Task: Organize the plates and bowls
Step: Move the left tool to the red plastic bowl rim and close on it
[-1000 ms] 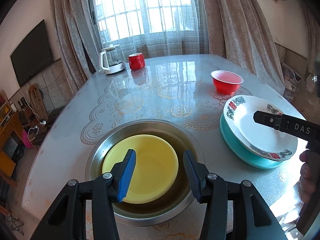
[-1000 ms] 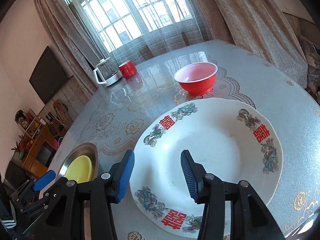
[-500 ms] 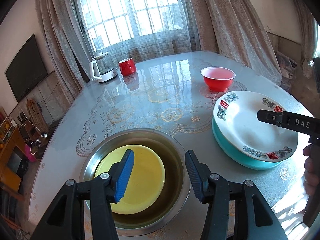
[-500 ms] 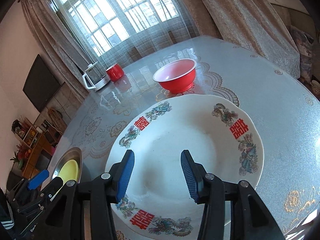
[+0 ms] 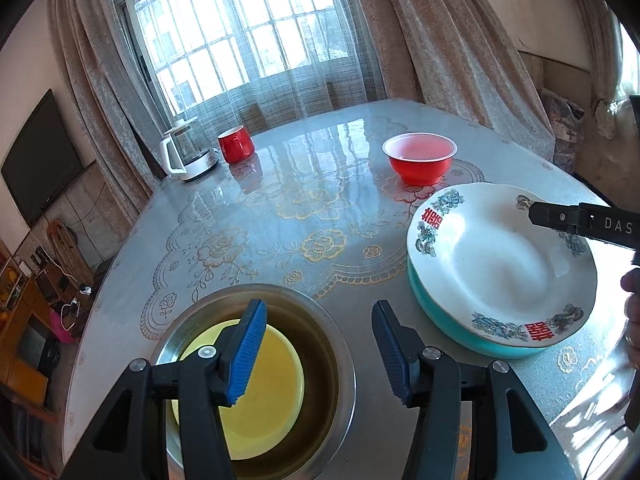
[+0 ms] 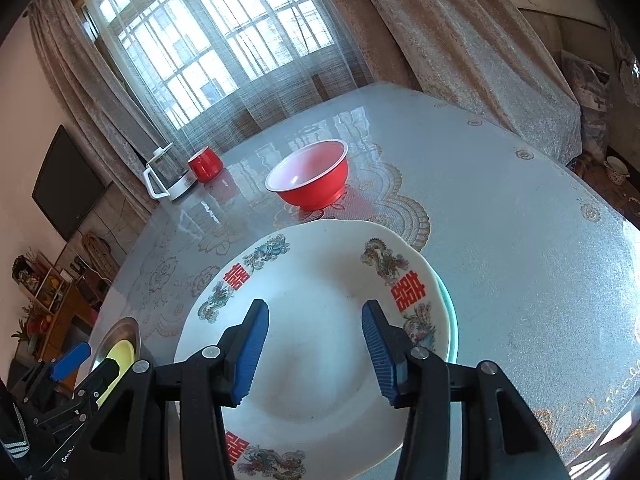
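A yellow plate (image 5: pixel 268 396) lies inside a steel basin (image 5: pixel 340 340) just below my left gripper (image 5: pixel 318 350). Its jaws are opening and nothing is between them. To the right, a white plate with red and green motifs (image 5: pixel 500 264) rests on a teal plate (image 5: pixel 436 320). My right gripper (image 6: pixel 316 354) hovers open over the white plate (image 6: pixel 320 320), touching nothing; the teal plate's rim (image 6: pixel 450 312) peeks out beneath. A red bowl (image 6: pixel 310 176) stands beyond the stack, also in the left wrist view as the red bowl (image 5: pixel 419 156).
A red mug (image 5: pixel 236 144) and a glass kettle (image 5: pixel 184 156) stand at the far left edge by the curtained window. A person's hand (image 5: pixel 632 300) shows at the right border. The round table (image 5: pixel 300 220) carries a glossy lace-patterned cover.
Both grippers have drifted sideways over the table. The basin slid toward the lower left in the left view, and the white plate and red bowl slid left in the right view. Left jaws widened slightly.
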`<state>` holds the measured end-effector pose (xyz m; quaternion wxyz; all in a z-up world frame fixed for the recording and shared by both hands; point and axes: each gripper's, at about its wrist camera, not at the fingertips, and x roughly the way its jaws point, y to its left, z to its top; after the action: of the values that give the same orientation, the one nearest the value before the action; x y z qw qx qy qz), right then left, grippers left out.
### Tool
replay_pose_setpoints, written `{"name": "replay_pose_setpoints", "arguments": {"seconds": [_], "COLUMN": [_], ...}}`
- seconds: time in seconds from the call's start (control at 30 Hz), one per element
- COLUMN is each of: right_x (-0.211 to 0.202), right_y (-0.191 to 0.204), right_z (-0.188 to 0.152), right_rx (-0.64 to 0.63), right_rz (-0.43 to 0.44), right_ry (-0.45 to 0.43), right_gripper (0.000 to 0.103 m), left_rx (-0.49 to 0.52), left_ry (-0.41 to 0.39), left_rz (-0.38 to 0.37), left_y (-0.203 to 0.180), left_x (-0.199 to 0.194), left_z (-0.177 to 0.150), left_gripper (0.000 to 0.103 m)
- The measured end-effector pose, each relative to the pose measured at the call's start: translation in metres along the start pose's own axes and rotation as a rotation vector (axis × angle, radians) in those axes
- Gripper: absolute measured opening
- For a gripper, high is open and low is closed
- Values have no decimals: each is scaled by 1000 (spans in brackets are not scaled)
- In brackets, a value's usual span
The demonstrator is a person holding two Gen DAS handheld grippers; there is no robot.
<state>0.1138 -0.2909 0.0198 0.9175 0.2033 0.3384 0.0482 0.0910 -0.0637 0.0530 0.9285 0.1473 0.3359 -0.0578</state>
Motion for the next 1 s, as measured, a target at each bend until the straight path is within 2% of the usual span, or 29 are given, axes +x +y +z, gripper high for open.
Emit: {"name": "replay_pose_setpoints", "arguments": {"seconds": [0.27, 0.43, 0.8, 0.9, 1.0], "right_x": [10, 23, 87, 110, 130], "right_y": [-6, -10, -18, -23, -27], "right_z": [31, 60, 125, 137, 147], "right_rx": [-8, -4, 42, 57, 67], "right_rz": [36, 48, 36, 9, -2], "right_ry": [33, 56, 120, 153, 175], "right_gripper": [49, 49, 49, 42, 41], "left_rx": [-30, -88, -209, -252, -307], "left_ry": [34, 76, 110, 137, 152], "left_rz": [-61, -134, -238, -270, -312], "left_y": [-9, -9, -20, -22, -26], "left_x": [22, 45, 108, 134, 159], "left_z": [35, 67, 137, 152, 165], "left_gripper": [59, 59, 56, 56, 56]}}
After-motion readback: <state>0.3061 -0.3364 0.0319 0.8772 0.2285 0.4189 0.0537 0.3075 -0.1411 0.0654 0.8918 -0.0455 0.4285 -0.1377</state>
